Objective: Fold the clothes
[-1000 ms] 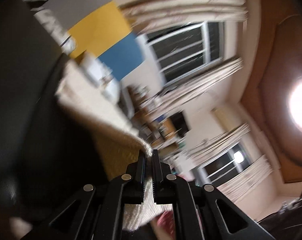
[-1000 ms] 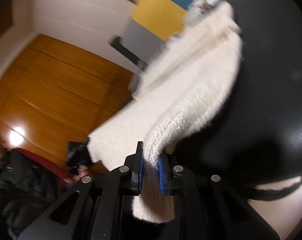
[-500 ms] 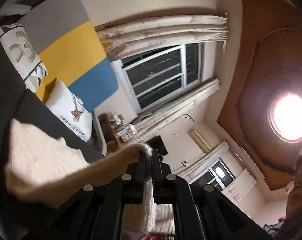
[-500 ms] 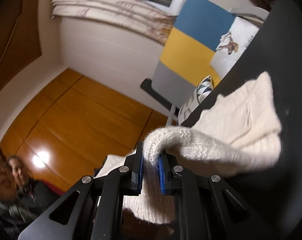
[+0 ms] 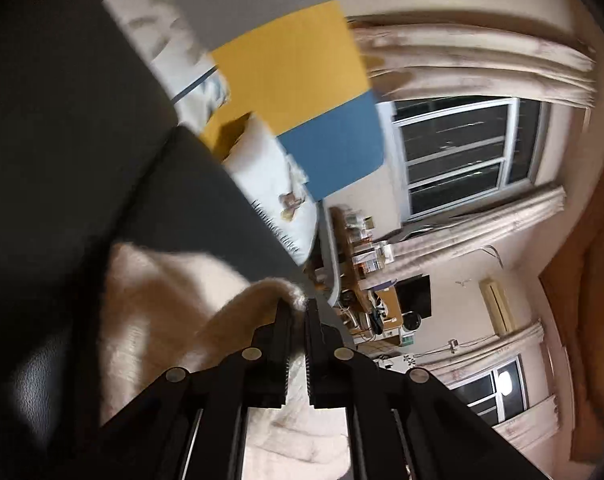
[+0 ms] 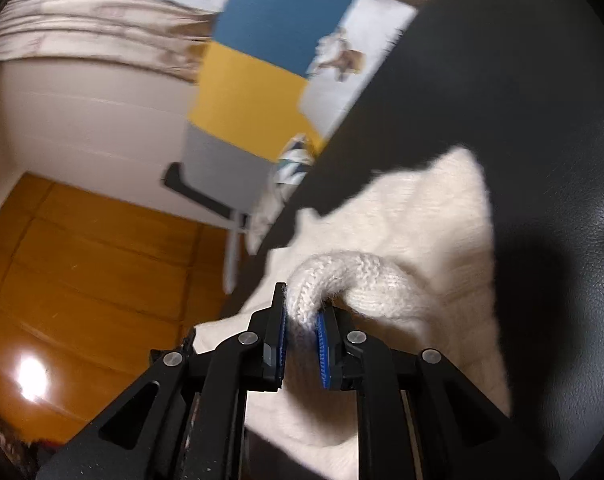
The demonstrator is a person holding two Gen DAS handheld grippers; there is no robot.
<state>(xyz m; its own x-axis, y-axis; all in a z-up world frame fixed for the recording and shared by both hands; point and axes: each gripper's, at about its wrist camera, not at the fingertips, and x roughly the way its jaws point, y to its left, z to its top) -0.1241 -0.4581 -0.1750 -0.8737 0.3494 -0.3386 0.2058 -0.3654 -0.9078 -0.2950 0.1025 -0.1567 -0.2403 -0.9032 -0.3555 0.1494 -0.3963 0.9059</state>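
I have both claws clamped on the cream sweater [image 6: 421, 216]: left claw [image 5: 298, 320] and right claw [image 6: 302, 328] each pinch a bunched edge. Its far part lies on the black sofa [image 6: 541, 120], so the fold looks midway. Against 0.5 s ago, both cameras tilt lower toward the sofa.
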